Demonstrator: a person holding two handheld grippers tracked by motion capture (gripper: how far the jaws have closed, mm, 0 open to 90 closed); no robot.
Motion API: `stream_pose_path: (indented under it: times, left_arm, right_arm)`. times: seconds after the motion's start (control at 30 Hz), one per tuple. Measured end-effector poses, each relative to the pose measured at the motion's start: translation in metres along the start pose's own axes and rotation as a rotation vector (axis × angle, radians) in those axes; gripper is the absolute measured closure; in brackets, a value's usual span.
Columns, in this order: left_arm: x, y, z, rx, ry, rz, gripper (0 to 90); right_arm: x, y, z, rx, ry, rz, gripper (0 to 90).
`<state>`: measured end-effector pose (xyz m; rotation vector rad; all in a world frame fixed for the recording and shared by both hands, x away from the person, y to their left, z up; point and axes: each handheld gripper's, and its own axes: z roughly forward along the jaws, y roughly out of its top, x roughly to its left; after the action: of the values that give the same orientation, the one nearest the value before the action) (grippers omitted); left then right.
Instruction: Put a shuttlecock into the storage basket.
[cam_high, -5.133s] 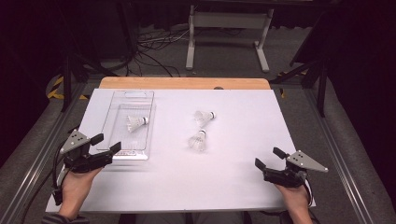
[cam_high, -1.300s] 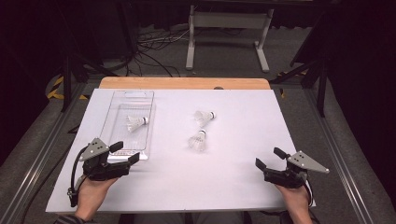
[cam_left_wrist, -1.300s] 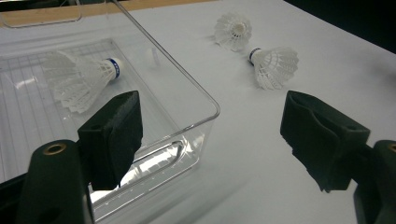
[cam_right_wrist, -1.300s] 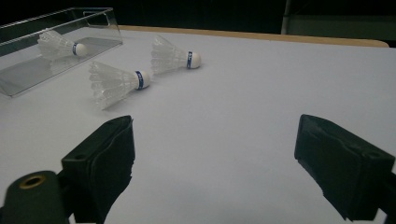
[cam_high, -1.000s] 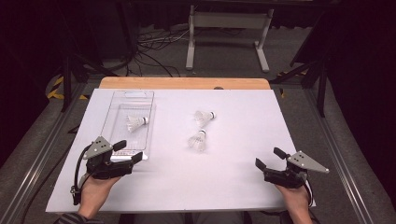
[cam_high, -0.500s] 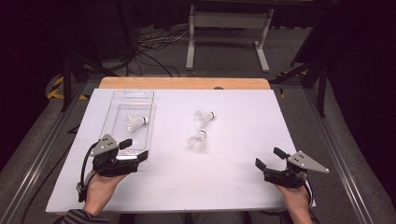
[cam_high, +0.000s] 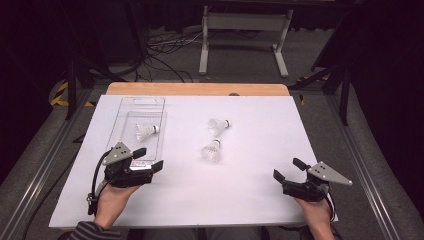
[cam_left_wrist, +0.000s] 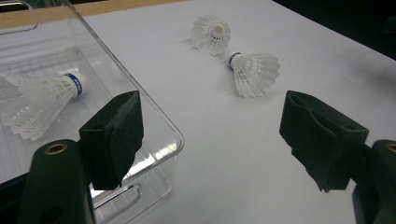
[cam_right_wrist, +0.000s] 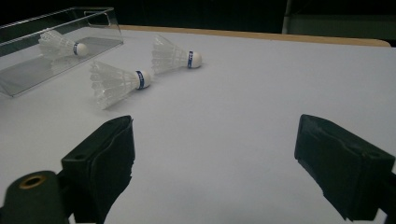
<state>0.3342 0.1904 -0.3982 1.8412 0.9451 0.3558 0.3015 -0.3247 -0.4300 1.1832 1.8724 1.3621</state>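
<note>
Reaching with my left claw (cam_high: 148, 159), jaws spread wide beside the clear tray (cam_high: 131, 109), I find the nearer shuttlecock (cam_high: 211, 150) far-right of it on the surface (cam_high: 260, 135), cork pointing far.

tray (cam_high: 131, 111): clear glossy plastic | shuttlecocks (cam_high: 211, 150): white feathers (matt) | table (cam_high: 260, 150): smooth white

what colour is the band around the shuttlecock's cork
Blue, on the near shuttlecock; clearest in the right gripper view.
</note>
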Motion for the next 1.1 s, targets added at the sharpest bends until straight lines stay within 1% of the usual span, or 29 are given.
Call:
stream_pose_path:
  times: [0.13, 0.2, 0.3, 0.57, 0.73, 0.83, 0.97, 1.07, 1.1]
  left_arm:
    - [-0.001, 0.001, 0.002, 0.001, -0.008, -0.002, 22.7]
    - [-0.002, 0.001, 0.004, 0.002, -0.005, 0.004, 22.8]
    - [-0.003, 0.002, 0.006, 0.002, -0.008, -0.002, 22.7]
    - [-0.006, 0.005, 0.013, 0.011, -0.021, 0.009, 22.9]
    - [-0.009, 0.007, 0.018, 0.013, -0.031, 0.004, 23.0]
    - [-0.010, 0.009, 0.022, 0.032, -0.032, 0.022, 23.0]
    - [-0.011, 0.011, 0.025, 0.022, -0.038, 0.010, 23.0]
    - [-0.012, 0.012, 0.027, 0.027, -0.039, 0.017, 23.0]
    - [-0.013, 0.013, 0.029, 0.025, -0.045, 0.012, 23.0]
  right_arm:
    - [0.000, 0.000, 0.000, 0.001, 0.000, 0.002, 12.8]
    - [0.000, 0.000, 0.000, 0.001, 0.000, 0.003, 12.8]
    - [0.000, 0.000, 0.000, -0.001, 0.000, 0.001, 12.8]
    - [0.000, 0.000, 0.000, 0.001, 0.000, 0.002, 12.8]
    - [0.000, 0.000, 0.000, 0.000, 0.001, 0.000, 12.8]
    - [0.000, 0.000, 0.000, 0.000, 0.000, 0.001, 12.8]
    - [0.000, 0.000, 0.000, 0.000, 0.001, -0.001, 12.8]
    - [0.000, 0.000, 0.000, 0.000, 0.001, -0.002, 12.8]
    - [0.000, 0.000, 0.000, 0.000, 0.002, -0.003, 12.8]
